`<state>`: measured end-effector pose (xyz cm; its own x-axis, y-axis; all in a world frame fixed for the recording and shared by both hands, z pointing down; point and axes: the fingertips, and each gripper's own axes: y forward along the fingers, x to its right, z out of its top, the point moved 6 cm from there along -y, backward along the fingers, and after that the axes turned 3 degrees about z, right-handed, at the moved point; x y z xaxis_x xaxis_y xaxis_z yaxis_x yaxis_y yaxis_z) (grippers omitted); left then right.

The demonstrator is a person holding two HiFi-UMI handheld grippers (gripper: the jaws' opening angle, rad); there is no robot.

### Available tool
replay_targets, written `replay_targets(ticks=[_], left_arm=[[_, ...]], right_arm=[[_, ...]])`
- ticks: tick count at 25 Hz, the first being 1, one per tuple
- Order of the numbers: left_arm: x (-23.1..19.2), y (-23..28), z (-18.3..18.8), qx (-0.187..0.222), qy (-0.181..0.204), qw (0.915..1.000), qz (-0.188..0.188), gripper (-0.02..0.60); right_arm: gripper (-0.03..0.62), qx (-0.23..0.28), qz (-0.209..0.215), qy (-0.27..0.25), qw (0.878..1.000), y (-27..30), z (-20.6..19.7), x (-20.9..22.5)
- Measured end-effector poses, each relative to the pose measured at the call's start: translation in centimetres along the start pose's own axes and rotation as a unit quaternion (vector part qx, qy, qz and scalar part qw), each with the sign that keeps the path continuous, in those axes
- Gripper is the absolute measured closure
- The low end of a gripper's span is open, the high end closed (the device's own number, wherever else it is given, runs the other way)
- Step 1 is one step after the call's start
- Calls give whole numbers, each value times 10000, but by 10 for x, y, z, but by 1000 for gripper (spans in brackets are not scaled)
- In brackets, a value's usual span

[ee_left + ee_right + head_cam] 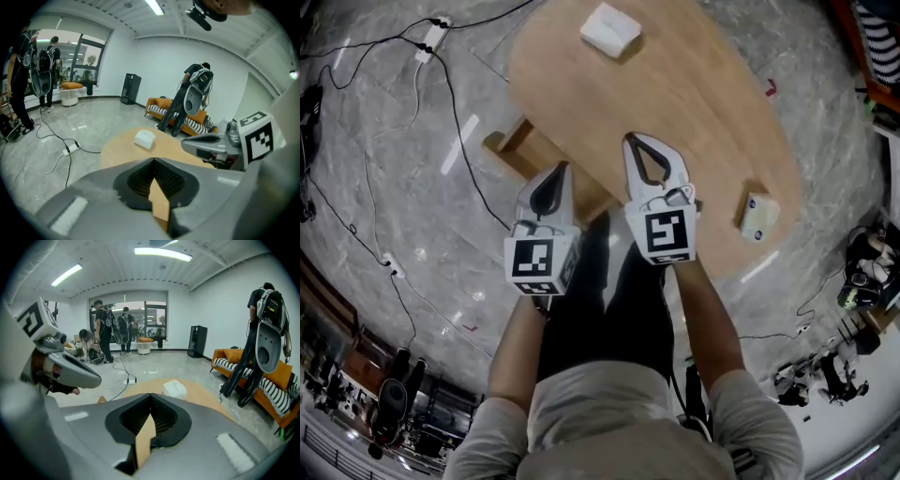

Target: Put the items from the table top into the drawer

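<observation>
A: State of the fingers?
B: Left gripper point(562, 169) and right gripper point(630, 141): fingers clenched tip to tip, nothing between them. Both are at frame centre, by the near edge of the wooden counter point(694, 103).
A: Item locations?
B: White box point(610, 29): on the counter, upper centre. Small pale box point(758, 217): counter's right edge.
</observation>
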<state>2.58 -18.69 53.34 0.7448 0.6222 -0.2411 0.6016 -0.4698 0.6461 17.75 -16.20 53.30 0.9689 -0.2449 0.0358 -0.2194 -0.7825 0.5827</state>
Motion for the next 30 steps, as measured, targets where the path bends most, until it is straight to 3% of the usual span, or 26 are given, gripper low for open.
replay_targets(ticks=[4, 6, 9, 14, 19, 27, 30], left_arm=[[-23, 14, -10, -229, -133, 9996, 10, 561], [-33, 19, -10, -257, -212, 9994, 11, 561], [-45, 25, -9, -279, -218, 9994, 46, 561], [-64, 33, -16, -294, -331, 9990, 93, 561], [-72, 41, -23, -292, -633, 9974, 184, 561], [-75, 47, -26, -313, -668, 9972, 105, 561], [-79, 46, -27, -335, -702, 9969, 91, 561]], right_arm=[[582, -278, -116, -171, 9994, 37, -5, 12], [515, -373, -140, -231, 9989, 57, -2, 18], [499, -518, -254, -528, 9969, 85, 1, 30], [468, -923, -555, -1407, 9842, 136, 4, 51], [428, -1315, -738, -1721, 9735, 176, -2, 69], [431, -1914, -873, -2162, 9534, 206, -15, 79], [561, -2035, -960, -2606, 9389, 212, -17, 81]])
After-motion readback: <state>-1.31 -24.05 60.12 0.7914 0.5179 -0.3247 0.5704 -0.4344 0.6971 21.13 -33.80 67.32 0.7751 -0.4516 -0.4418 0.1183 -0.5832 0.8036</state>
